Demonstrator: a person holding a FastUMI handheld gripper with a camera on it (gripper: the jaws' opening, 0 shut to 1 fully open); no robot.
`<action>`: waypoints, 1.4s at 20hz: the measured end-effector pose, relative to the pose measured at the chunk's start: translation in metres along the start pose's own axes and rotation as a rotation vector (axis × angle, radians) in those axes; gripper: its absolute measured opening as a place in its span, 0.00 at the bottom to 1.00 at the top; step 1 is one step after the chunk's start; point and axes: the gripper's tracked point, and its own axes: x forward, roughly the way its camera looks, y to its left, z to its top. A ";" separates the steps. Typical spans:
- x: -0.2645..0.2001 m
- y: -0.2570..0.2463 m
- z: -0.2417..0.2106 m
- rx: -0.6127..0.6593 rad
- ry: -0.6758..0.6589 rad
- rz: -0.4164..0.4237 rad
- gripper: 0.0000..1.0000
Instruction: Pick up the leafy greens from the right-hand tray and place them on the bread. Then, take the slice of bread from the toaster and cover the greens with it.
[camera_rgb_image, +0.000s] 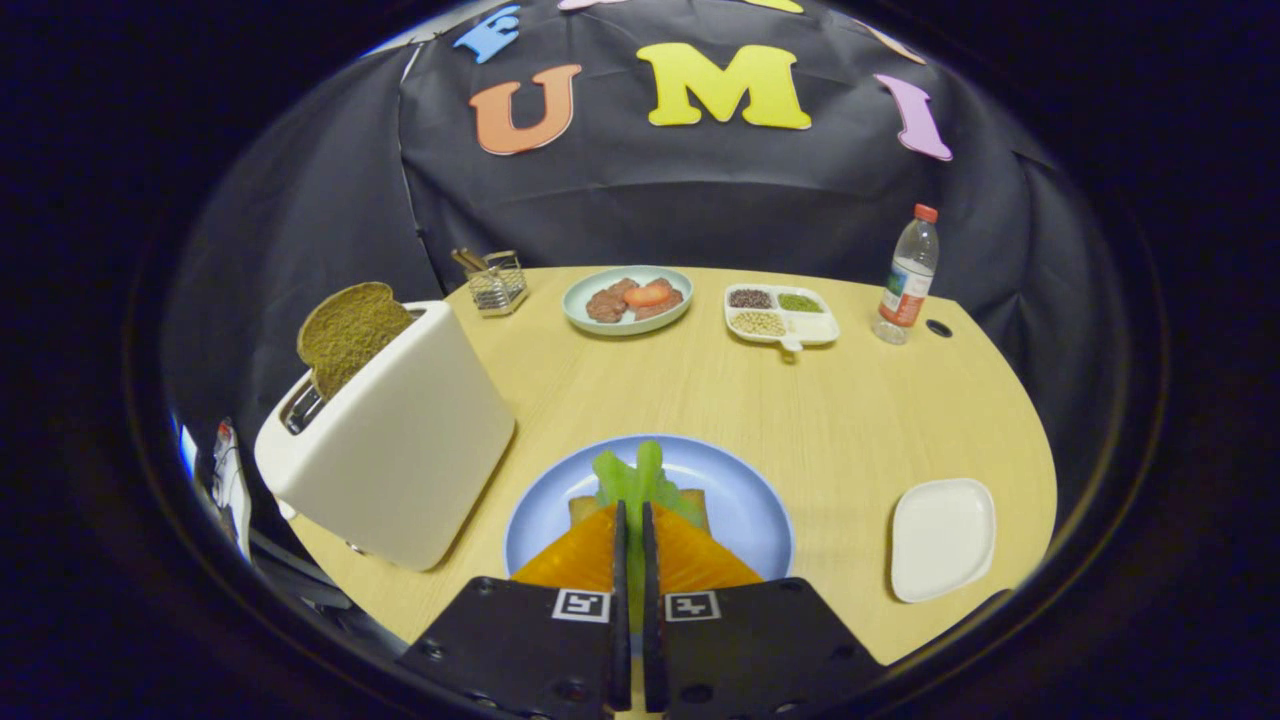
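Your claw (632, 525) was pinching the leafy greens (640, 480) right over the bread (690, 505) on the blue plate (745, 500), their long axis running straight ahead, while the toaster (400, 450) stood just left of that plate

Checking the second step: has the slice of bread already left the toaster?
No: the slice of bread stands in the toaster, while the gripper is shut on the leafy greens over the plate.
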 end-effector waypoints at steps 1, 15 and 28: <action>0.001 0.000 0.000 -0.006 0.000 -0.005 0.13; -0.013 0.003 0.003 0.012 -0.038 -0.009 0.73; -0.106 0.048 0.087 0.050 -0.270 -0.109 0.96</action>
